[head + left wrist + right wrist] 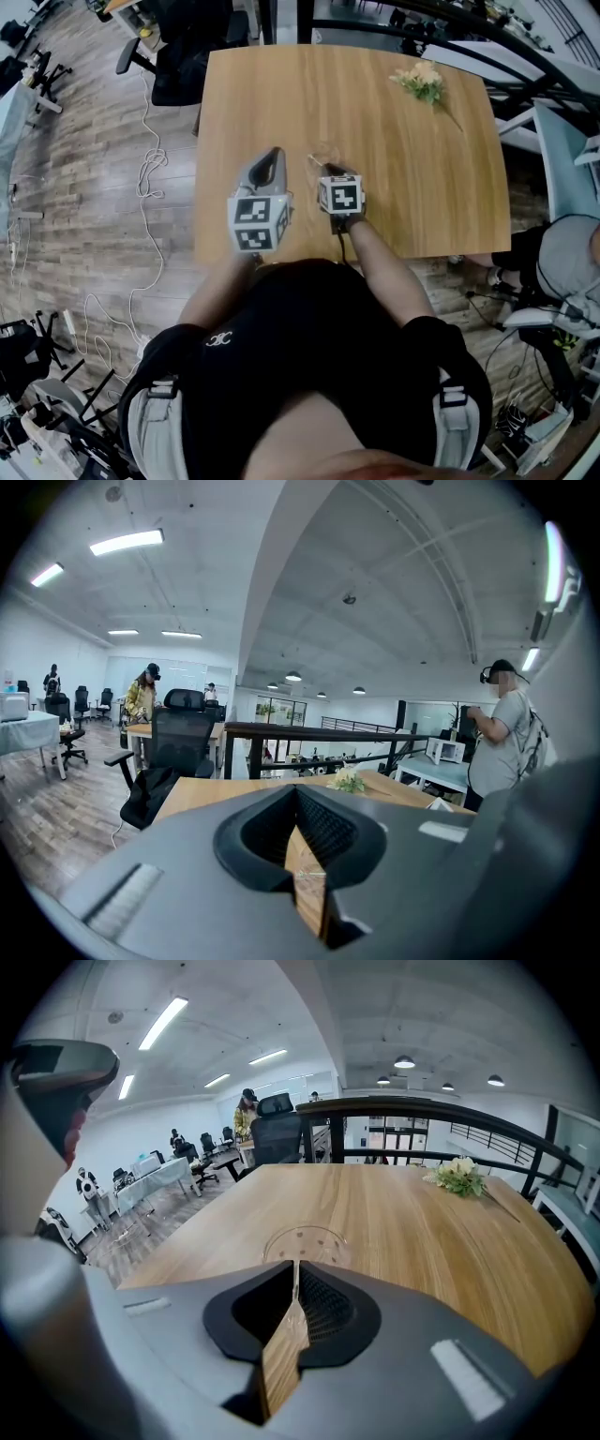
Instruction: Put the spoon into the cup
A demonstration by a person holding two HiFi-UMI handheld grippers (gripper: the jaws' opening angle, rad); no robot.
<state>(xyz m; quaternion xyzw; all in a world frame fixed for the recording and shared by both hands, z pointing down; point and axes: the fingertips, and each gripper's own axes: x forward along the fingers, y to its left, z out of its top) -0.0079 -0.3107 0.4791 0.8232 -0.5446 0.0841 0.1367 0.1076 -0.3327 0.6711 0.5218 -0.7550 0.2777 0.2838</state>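
Observation:
A clear cup (305, 1239) with a dotted bottom stands on the wooden table (403, 178), just beyond my right gripper (295, 1277). That gripper (329, 170) is shut, and a thin clear sliver, the spoon (295, 1267), shows pinched between its jaws. In the head view the spoon (315, 160) sticks out up-left from the jaws, beside the faint cup (323, 152). My left gripper (273, 155) hovers to the left of the cup, raised above the table. Its jaws (298, 803) are shut with nothing between them.
A small bunch of flowers (422, 82) lies at the table's far right corner. A black office chair (178, 66) stands off the far left corner. A seated person (572, 248) is to the right of the table. Cables (150, 169) trail over the floor at left.

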